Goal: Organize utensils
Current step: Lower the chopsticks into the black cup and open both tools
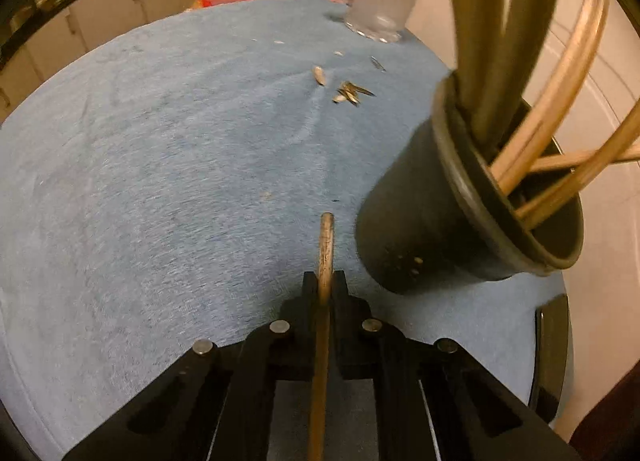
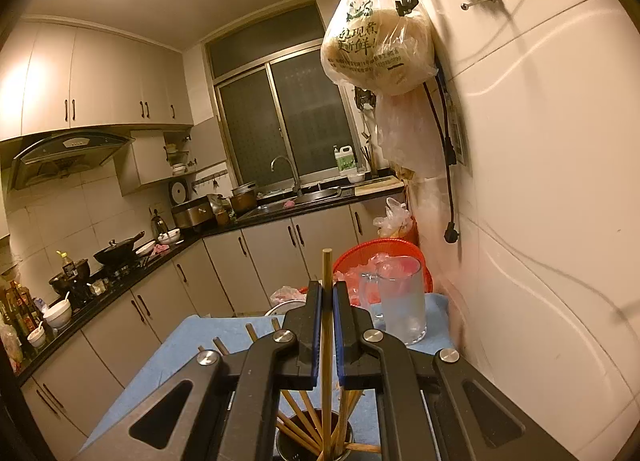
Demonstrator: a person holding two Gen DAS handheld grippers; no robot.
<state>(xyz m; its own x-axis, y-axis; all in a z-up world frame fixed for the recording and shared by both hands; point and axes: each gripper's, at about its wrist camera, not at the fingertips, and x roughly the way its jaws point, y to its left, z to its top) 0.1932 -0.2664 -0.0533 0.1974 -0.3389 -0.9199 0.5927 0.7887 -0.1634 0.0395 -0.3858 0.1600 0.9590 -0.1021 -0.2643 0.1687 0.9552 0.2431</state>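
Left wrist: my left claw (image 1: 325,285) clamped on one chopstick (image 1: 325,245), long axis pointing ahead; holder (image 1: 472,221) just right, nearer this hand.

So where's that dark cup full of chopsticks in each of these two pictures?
Left wrist view: the dark holder stands at right, on the blue cloth.
Right wrist view: the holder is at the bottom centre, below the gripper.
Shared landmark: the clear glass mug.

Wooden chopsticks (image 1: 552,149) upright in dark holder (image 1: 432,213)
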